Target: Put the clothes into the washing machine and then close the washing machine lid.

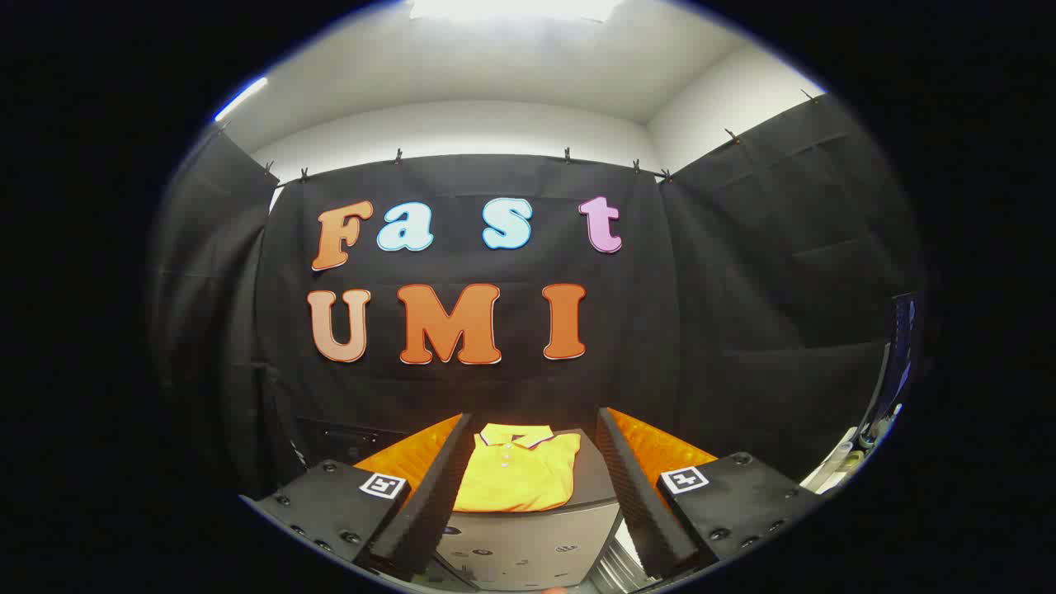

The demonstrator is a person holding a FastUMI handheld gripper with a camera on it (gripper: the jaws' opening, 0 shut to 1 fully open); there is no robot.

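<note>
A folded yellow polo shirt [518, 474] with a small collar lies flat on the dark top of the washing machine [528, 544]. The machine's grey front panel shows below the shirt, and its lid looks down under the shirt. My gripper [532, 495] is open, with its two fingers spread wide. The shirt sits between the fingers and just ahead of them, and neither finger touches it.
Black cloth walls close the booth behind the machine and on both sides. A dark box-like thing [346, 441] stands low behind the left finger. At the far right, some pale objects [841, 462] and a dark upright edge stand beside the machine.
</note>
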